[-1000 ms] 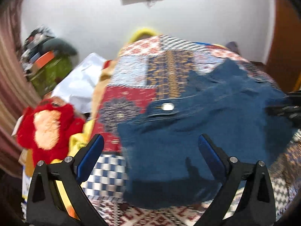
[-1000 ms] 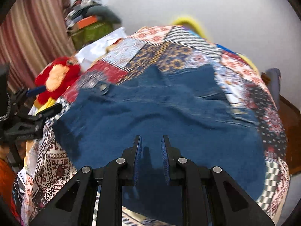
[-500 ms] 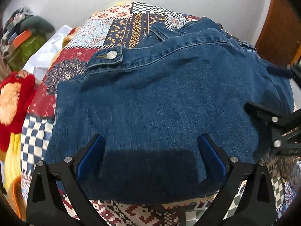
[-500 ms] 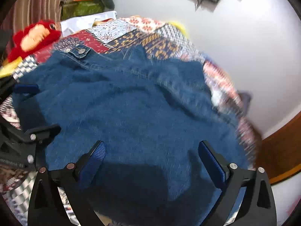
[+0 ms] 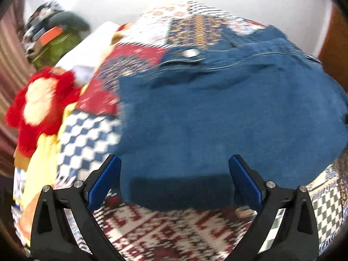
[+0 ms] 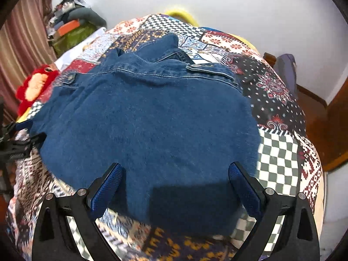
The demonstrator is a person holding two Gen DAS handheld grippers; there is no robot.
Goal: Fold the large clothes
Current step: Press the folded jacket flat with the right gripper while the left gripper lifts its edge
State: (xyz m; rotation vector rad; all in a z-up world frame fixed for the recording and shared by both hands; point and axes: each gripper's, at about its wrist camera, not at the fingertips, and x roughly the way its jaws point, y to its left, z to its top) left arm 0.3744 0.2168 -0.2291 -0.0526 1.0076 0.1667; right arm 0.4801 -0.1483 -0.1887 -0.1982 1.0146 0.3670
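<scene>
The denim jacket (image 6: 148,121) lies flat on the patchwork quilt (image 6: 280,156), already folded into a broad, roughly square block, with its collar (image 6: 165,43) and buttoned tabs at the edge away from both grippers. Its near hem runs crosswise just ahead of the fingers in both wrist views, so the jacket's longer span lies side to side and any further fold would probably bring one side edge across the other. The right gripper (image 6: 175,187) hangs released over the jacket's near right corner, its jaws spread wide with only cloth lying below them, nothing pinched. The left gripper (image 5: 174,182) is likewise released, wide apart over the jacket's near left corner, where the denim edge meets the blue-and-white checked patch (image 5: 87,143). Each hand is about equally close to its own corner; the left view is blurred, so whether either finger touches the cloth I cannot tell. The denim is a mid-blue, thick and stiff-looking, with stitched seams and a metal button (image 5: 191,53) near the far edge; it looks heavy enough to hold a crease but may resist a tight fold. A red plush toy (image 5: 41,102) sits beyond the jacket's left side, off the quilt's edge.
</scene>
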